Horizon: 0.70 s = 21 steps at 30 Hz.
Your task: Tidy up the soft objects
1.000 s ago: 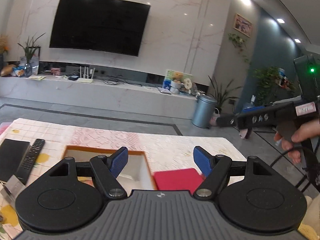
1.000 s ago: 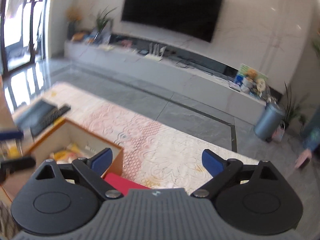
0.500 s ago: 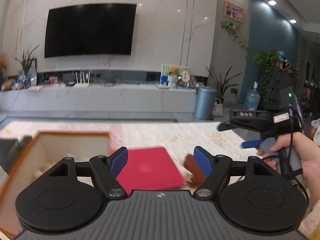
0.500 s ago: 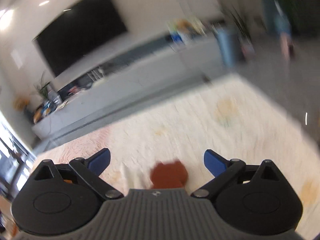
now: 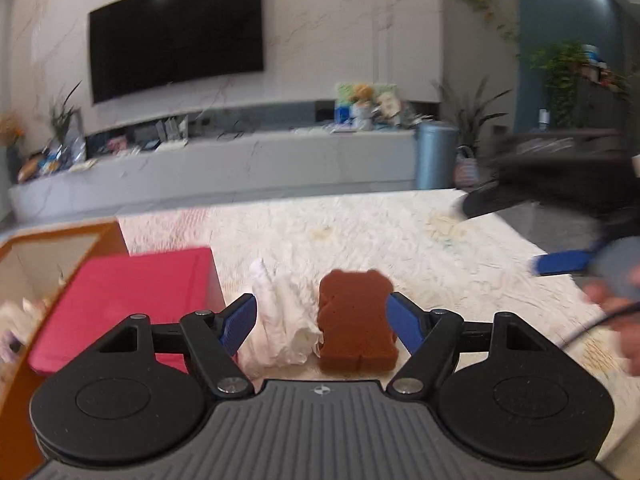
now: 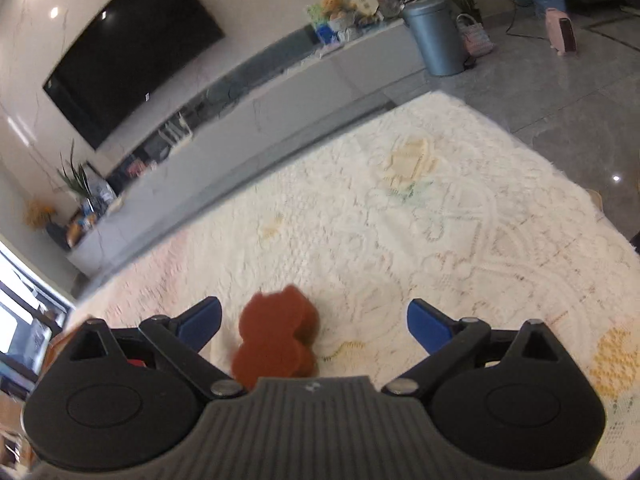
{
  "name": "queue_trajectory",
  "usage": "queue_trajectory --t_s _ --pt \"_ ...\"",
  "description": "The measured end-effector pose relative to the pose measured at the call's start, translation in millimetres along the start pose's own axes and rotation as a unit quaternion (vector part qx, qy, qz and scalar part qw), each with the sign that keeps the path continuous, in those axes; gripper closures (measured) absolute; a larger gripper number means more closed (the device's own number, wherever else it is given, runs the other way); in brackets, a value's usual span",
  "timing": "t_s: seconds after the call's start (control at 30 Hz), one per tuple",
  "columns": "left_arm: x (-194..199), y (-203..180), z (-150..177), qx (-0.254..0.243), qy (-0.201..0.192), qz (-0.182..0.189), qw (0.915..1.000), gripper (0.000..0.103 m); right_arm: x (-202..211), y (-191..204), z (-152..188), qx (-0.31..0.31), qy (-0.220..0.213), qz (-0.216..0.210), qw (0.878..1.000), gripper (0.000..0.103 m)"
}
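My left gripper gapes wide around tissue and sponge; my right gripper wide, empty, cloth bare ahead.

Black left tool with blue fingertips, ribbed grey body.

Living room with a marble media wall and grey tiled floor.
A large black curved television hangs on the white veined marble wall above a long pale stone console cluttered with small items. A blue-grey lidded metal bin stands at its right end beside leafy potted plants. Recessed ceiling lights glint above, a dark teal wall lies to the right, and the cream lace-patterned cloth-covered surface fills the foreground.
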<state>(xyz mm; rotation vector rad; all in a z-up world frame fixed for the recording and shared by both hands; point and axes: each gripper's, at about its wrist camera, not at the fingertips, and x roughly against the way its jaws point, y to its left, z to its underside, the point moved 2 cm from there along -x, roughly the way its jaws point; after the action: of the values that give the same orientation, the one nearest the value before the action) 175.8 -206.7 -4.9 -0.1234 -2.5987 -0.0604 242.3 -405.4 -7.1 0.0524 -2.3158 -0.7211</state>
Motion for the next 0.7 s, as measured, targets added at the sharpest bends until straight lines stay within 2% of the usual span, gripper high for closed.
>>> queue_trajectory --t_s 0.1,0.17,0.27,0.33,0.4,0.6,0.7 --pt "-16.8 -10.6 4.7 -0.007 0.009 -0.023 0.9997 0.015 12.0 -16.9 -3.8 -0.017 -0.013 0.022 1.000 0.005" --pt "-26.3 -25.6 9.1 -0.034 -0.008 -0.070 0.9969 0.015 10.9 -27.8 -4.5 -0.038 -0.013 0.014 0.999 0.005" --pt "-40.9 -41.6 15.6 -0.062 -0.032 -0.140 0.9877 0.015 1.3 -36.7 -3.3 -0.077 0.001 0.000 0.997 0.005" --pt "-51.0 -49.7 18.5 -0.067 -0.023 -0.172 0.9825 0.016 -5.1 -34.6 -2.1 -0.074 0.012 0.001 0.997 0.005" --pt "-56.1 -53.6 21.6 -0.049 -0.010 -0.204 0.9777 0.017 -6.3 -27.9 -1.0 -0.054 0.014 0.008 0.998 0.005" --pt "-58.9 -55.0 27.7 0.017 -0.029 -0.232 0.9721 0.017 -3.2 -24.6 0.5 -0.035 0.009 0.016 0.999 0.005" --pt "-62.2 -42.3 28.4 0.069 -0.009 -0.213 0.9745 0.017 -2.3 -25.6 1.5 -0.023 0.006 0.022 0.999 0.006"
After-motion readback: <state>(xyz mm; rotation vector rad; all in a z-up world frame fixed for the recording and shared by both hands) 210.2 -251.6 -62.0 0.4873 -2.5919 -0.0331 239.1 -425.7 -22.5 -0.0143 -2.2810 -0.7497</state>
